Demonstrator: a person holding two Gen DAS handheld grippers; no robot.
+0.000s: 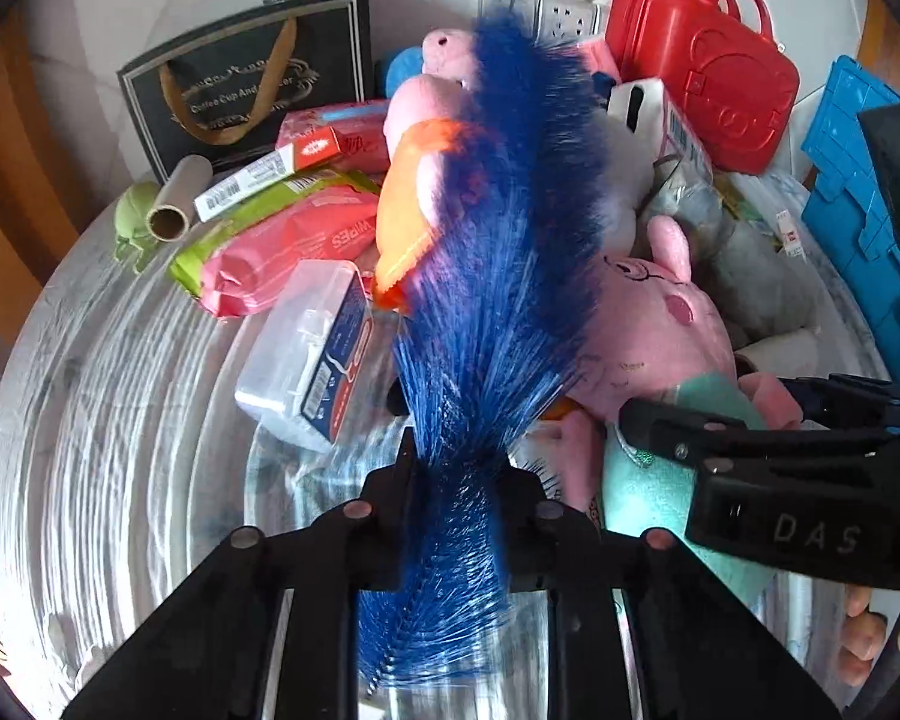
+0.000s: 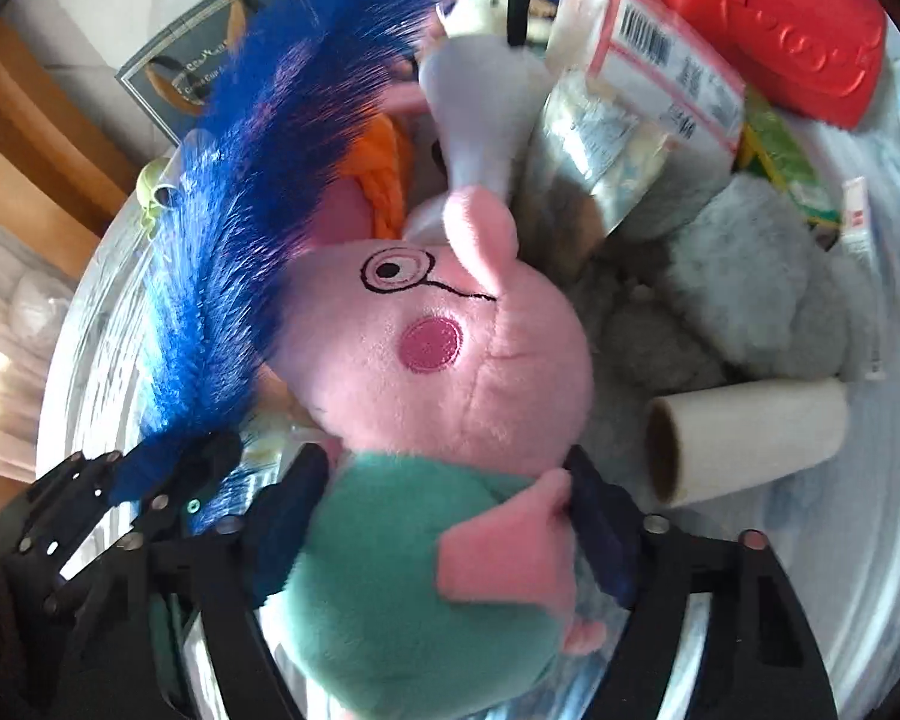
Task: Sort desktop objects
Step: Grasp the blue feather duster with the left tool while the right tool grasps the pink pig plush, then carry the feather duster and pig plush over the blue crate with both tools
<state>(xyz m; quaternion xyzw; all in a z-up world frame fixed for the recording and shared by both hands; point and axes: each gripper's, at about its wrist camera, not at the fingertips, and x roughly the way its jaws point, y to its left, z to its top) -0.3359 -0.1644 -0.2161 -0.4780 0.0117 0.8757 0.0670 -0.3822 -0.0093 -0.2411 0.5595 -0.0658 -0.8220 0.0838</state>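
Observation:
My left gripper [image 1: 459,474] is shut on a long blue bristle brush [image 1: 504,276], which sticks forward over the pile; the brush also shows in the right wrist view [image 2: 240,228]. My right gripper [image 2: 444,480] is shut on the teal body of a pink pig plush with glasses [image 2: 444,348], held over the table. The same plush [image 1: 654,330] and the right gripper [image 1: 660,426] show at the right of the left wrist view. The left gripper [image 2: 168,468] shows at lower left of the right wrist view.
A cluttered round marbled table [image 1: 102,420] holds a clear plastic box [image 1: 306,354], pink wipes pack [image 1: 282,252], cardboard tubes [image 1: 177,201] [image 2: 744,444], black gift bag [image 1: 240,90], red case [image 1: 708,72], blue tray [image 1: 864,180], grey plush [image 2: 744,300] and other plush toys.

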